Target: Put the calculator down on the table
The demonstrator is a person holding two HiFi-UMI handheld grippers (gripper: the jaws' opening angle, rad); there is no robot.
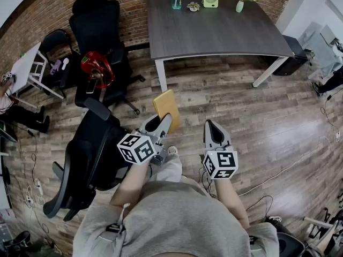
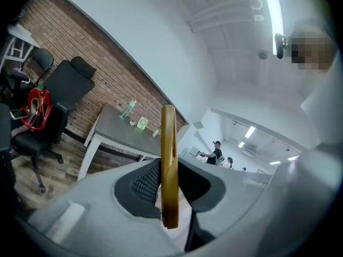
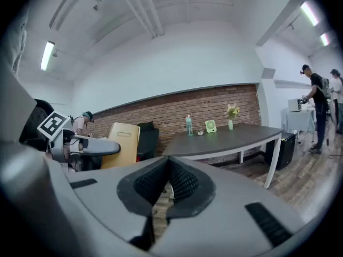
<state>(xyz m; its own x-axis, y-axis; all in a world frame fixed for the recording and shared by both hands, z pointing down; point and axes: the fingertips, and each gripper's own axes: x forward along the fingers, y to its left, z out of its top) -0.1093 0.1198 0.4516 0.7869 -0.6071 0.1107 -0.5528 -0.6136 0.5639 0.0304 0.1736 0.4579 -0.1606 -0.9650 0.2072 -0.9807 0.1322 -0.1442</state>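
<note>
Over wood floor (image 1: pixel 252 116), at 7 o'clock of the grey table (image 1: pixel 214 31), L gripper (image 1: pixel 163 123) pinches yellow calculator (image 1: pixel 166 108) clear of the tabletop; R gripper (image 1: pixel 210 125), at its 3 o'clock, jaws pressed together, empty.

We see the calculator (image 1: pixel 166 107) as smooth, matt yellow plastic. The left claw (image 1: pixel 163 123) and the right claw (image 1: pixel 213 128) have matt grey plastic shells, and their pads (image 3: pixel 185 182) are black with a fine dotted, rubbery-looking texture. The tabletop (image 1: pixel 214 31) shows a dark grey, matt wood grain. The floor (image 1: pixel 278 116) is wooden plank with a soft sheen. The wall (image 1: pixel 48 9) is rough brick.
</note>
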